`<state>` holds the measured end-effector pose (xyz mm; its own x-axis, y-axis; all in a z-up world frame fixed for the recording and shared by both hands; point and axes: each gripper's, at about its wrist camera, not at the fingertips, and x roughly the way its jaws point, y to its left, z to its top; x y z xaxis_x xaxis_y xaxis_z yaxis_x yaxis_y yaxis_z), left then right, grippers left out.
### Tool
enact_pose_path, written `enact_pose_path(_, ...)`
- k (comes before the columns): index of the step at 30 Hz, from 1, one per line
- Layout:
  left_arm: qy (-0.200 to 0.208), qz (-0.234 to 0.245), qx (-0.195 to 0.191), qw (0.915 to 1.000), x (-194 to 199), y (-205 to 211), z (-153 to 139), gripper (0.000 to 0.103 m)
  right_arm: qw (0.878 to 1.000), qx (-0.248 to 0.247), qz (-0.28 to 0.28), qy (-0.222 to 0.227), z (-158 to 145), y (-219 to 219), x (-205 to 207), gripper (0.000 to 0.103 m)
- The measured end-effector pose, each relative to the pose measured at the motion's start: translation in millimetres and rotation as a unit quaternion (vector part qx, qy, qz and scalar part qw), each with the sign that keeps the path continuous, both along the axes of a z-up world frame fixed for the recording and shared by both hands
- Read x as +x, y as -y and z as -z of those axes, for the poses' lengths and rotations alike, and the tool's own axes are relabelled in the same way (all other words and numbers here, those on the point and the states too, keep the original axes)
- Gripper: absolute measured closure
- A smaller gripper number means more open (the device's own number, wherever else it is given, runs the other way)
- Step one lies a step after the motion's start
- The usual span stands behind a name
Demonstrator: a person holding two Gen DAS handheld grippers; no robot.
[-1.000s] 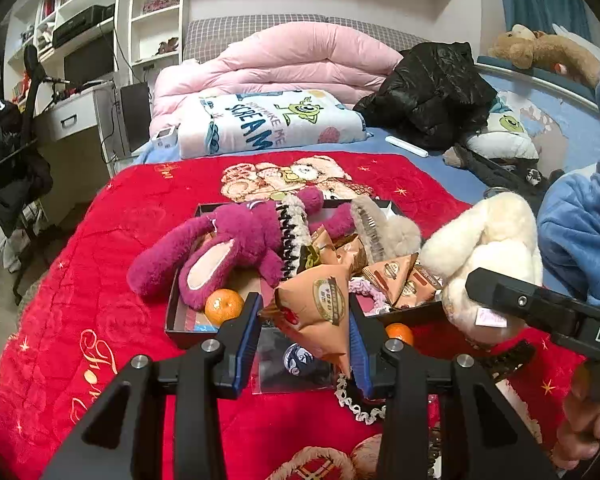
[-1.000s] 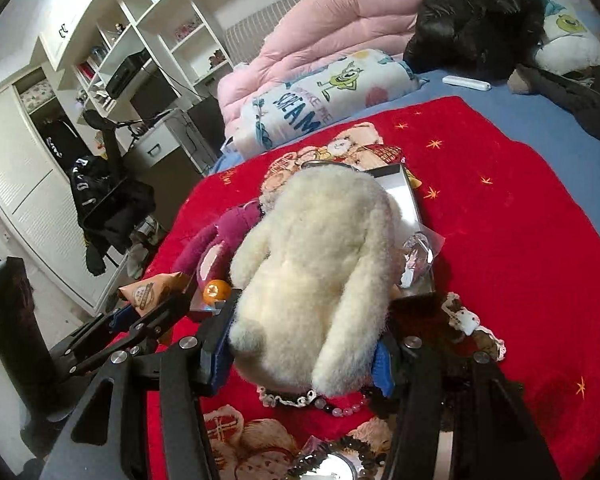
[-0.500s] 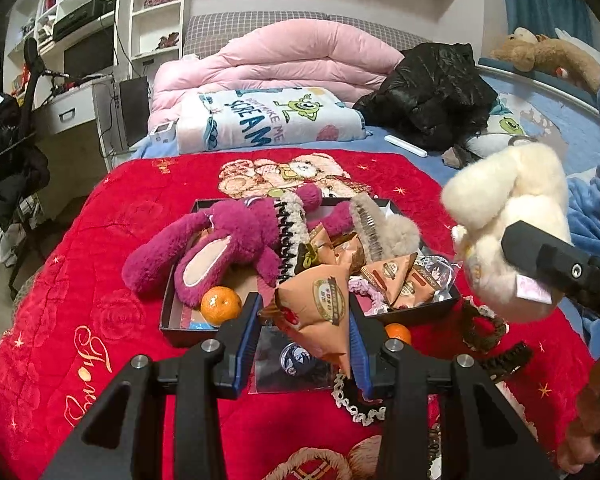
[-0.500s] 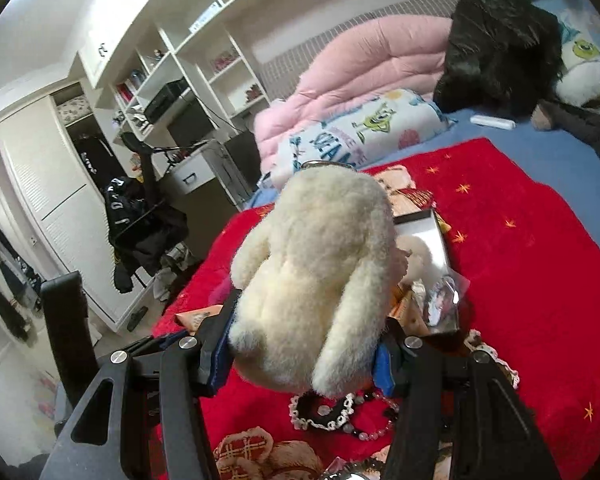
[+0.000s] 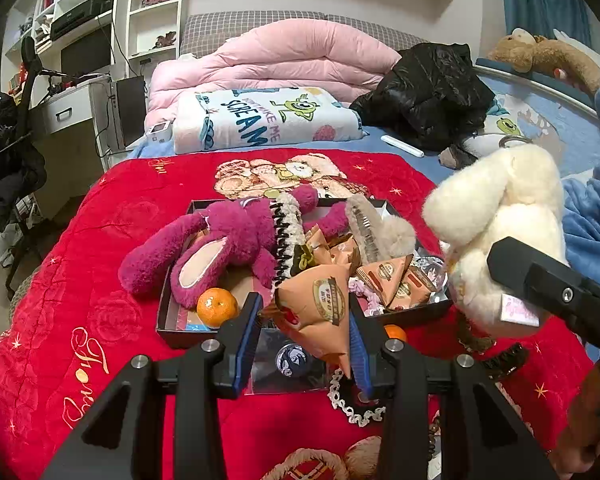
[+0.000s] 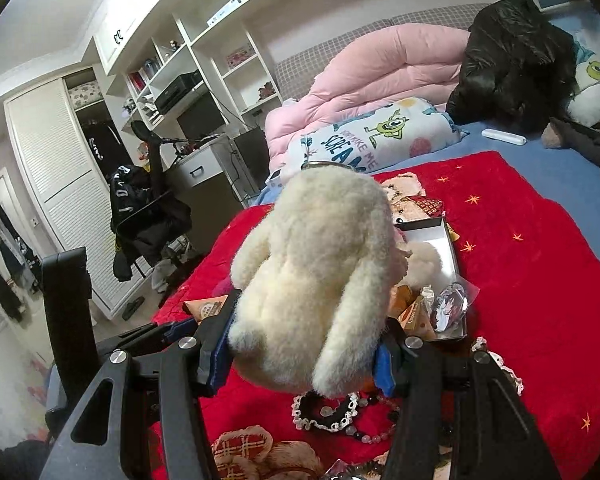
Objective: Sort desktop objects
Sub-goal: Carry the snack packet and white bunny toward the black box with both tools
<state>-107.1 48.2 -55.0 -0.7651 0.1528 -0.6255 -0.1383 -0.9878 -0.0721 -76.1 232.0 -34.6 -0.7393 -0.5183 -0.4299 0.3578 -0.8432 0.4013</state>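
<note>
Indoor light, even and fairly bright, soft shadows only. Strong fisheye bend — shelves (image 6: 204,64) curve, corners fall to black vignette. Centre sharp; mild glare off the crinkled wrapper (image 6: 452,304) — slight softness toward edges.

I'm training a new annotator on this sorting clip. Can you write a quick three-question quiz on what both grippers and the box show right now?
1. What does the left gripper hold?
2. True or false: the cream plush in the right gripper rests on the red blanket.
3. Which lies inside the box? A) the pink plush B) the black jacket C) the beaded bracelet

Key
1. An orange triangular snack packet, pinched between its pads.
2. False: it is held up in the air, clear of the blanket.
3. A, with its limbs hanging over the rim.
</note>
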Motion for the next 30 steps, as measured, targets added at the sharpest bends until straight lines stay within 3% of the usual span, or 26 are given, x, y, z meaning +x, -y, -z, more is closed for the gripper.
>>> enact_pose_path(10,0.004,0.006,-0.008,0.9999,-2.5,-2.8,0.9,0.062,1.0,0.008,-0.001,0.002,1.9,3.6,0.3,0.049)
enact_pose_path(19,0.015,0.008,-0.004,0.9998,-8.6,1.3,2.3,0.062,0.999,0.05,0.012,0.003,6.4,17.1,-1.7,0.049)
enact_pose_path(30,0.025,-0.012,0.01,0.9996,-14.0,11.6,4.6,0.062,0.991,0.105,0.05,0.073,25.7,18.4,-21.8,0.049)
